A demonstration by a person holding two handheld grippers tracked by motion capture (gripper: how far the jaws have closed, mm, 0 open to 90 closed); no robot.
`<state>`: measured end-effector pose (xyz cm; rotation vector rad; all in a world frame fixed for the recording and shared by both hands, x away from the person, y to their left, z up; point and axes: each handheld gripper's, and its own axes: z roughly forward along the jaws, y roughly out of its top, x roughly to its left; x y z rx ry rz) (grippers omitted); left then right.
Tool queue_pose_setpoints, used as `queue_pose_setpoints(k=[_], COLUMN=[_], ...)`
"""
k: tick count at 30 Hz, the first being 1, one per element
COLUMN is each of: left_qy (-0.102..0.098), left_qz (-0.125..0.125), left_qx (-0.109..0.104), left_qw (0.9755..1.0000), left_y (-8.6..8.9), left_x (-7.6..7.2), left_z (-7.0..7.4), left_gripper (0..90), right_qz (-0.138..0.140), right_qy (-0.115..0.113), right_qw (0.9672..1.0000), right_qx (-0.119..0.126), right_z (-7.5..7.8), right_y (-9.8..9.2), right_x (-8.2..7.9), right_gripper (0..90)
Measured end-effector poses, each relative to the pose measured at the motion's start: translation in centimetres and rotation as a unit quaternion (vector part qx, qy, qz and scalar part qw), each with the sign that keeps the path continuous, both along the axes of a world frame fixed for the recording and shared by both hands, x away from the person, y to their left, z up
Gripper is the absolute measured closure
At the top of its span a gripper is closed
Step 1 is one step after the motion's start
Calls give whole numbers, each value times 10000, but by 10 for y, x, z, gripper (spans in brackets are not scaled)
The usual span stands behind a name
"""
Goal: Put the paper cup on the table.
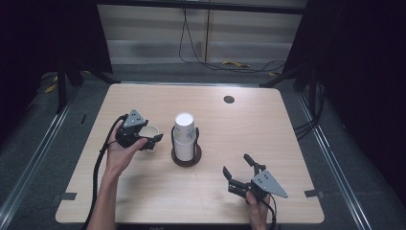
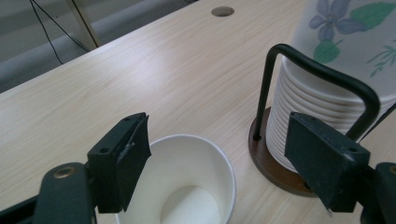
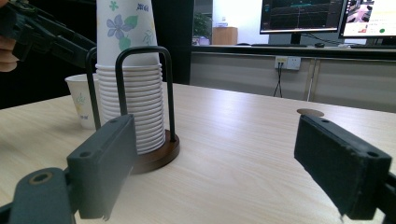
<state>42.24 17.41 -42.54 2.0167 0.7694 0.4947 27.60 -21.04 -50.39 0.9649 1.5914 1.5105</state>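
Note:
A stack of white paper cups (image 1: 184, 133) with a flower print stands in a black wire holder on a round brown base (image 1: 186, 161) at the table's middle. A single paper cup (image 1: 152, 130) stands upright just left of it. My left gripper (image 1: 149, 133) hovers over that cup. In the left gripper view the single cup (image 2: 187, 186) lies below my left gripper (image 2: 219, 126): the left jaw sits at its rim, the right jaw stands well clear beside the stack (image 2: 336, 42). My right gripper (image 1: 236, 163) rests open near the front right, facing the stack (image 3: 126, 70) and the single cup (image 3: 79, 100).
A round cable hole (image 1: 229, 99) sits in the wooden table (image 1: 268, 134) at the back right. Cables lie on the floor behind the table. Dark curtains hang on both sides. Monitors and a desk show far off in the right gripper view.

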Motion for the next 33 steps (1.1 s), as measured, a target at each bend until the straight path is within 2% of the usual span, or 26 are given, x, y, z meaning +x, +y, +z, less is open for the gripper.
queue_pose_setpoints(k=[3, 6, 11, 13, 16, 20, 22, 26, 28, 30, 33], left_qy=[-65, -171, -300, -275, -272, -367, -462, -485, -527, -504, -604], left_qz=[-19, -22, 1, -10, -79, -8, -35, -31, 24, 32, 50], left_qx=[-172, -224, -448, -504, -588, -703, -611, -855, -800, -915, -1041], left_qw=[9998, 9996, 9985, 9984, 9979, 9969, 9971, 9952, 9954, 9945, 9927], left_y=[1, 2, 6, 5, 4, 4, 2, -1, -3, -2, -2], left_x=[-8, -15, -29, -35, -43, -53, -59, -70, -74, -78, -85], left_z=[0, -1, -2, -4, -9, -14, -18, -30, -35, -39, -45], left_gripper=[218, 217, 218, 217, 215, 215, 216, 216, 216, 216, 216], right_qz=[1, 2, 2, 5, 11, 14, 24, 8, 17, 9, 20], right_qy=[-3, -8, -9, -4, -15, -14, -24, -6, -20, -15, -27], right_qw=[10000, 10000, 10000, 10000, 10000, 10000, 10000, 10000, 10000, 10000, 10000], right_qx=[-1, -5, -5, 1, 2, 5, -1, -2, 4, -9, 3], right_z=[0, 0, 0, 0, 0, 0, 0, 0, 0, 0, 0], right_y=[0, 0, 0, 0, 0, 0, 0, 0, 0, 0, 0], right_x=[0, 0, 0, 0, 0, 0, 0, 0, 0, 0, 0], right_gripper=[129, 129, 129, 129, 129, 129, 129, 129, 129, 129, 129])
